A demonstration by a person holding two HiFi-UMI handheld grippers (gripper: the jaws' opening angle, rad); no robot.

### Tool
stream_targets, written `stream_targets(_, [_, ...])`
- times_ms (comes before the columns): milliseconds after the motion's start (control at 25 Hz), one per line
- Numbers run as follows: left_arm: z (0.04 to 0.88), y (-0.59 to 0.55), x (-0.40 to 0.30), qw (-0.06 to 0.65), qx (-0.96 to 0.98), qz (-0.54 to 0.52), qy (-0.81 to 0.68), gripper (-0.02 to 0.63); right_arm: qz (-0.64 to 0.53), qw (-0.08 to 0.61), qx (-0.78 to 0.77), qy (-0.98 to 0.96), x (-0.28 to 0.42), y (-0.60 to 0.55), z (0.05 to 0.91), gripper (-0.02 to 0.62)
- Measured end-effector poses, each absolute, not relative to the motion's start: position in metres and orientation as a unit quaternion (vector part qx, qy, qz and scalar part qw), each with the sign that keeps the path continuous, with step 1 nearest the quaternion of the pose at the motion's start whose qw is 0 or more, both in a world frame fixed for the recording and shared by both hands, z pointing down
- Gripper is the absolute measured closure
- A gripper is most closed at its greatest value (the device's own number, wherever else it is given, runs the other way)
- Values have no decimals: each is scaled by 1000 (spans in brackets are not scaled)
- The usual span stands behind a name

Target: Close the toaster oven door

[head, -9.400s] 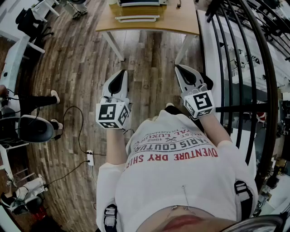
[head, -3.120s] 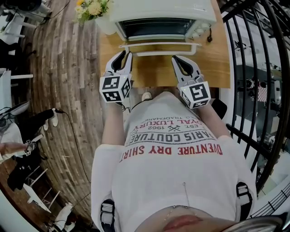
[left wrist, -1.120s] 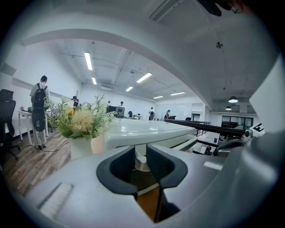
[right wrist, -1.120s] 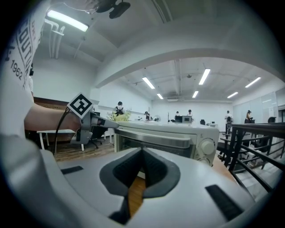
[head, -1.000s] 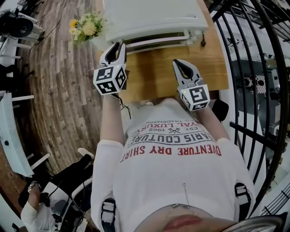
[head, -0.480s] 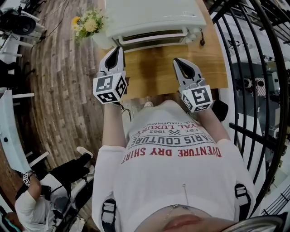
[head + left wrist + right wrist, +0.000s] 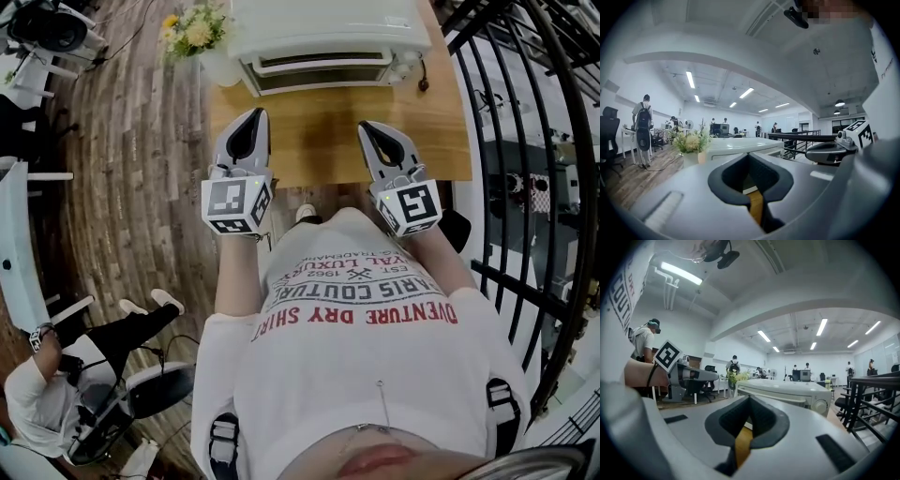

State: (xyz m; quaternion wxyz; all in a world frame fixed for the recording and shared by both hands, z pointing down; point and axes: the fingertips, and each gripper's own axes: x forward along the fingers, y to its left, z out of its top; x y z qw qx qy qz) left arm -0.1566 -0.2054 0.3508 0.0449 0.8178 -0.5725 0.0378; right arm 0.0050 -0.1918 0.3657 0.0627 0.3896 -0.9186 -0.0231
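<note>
The toaster oven (image 7: pixel 323 37) stands at the table's (image 7: pixel 328 141) far edge, door apparently up. Left gripper (image 7: pixel 251 116) and right gripper (image 7: pixel 368 129) hover near-edge, jaws together, empty. Verify the door seats flush.

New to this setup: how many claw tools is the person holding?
2: left gripper over the table's left side, right gripper over its right; both shut, empty.

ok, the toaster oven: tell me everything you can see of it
The oven is a white, boxy, metal-looking unit at the table's far edge, front facing the person. Its dark glass door looks shut and upright, with a white bar handle along the top; knobs sit to its right. A flower vase stands close beside it.
</note>
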Motion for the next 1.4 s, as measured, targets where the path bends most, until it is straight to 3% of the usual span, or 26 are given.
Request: stream_targets(1400, [349,-171,-139,50,824,48,-562,594,-24,59,369,-927,5,-187,361,591])
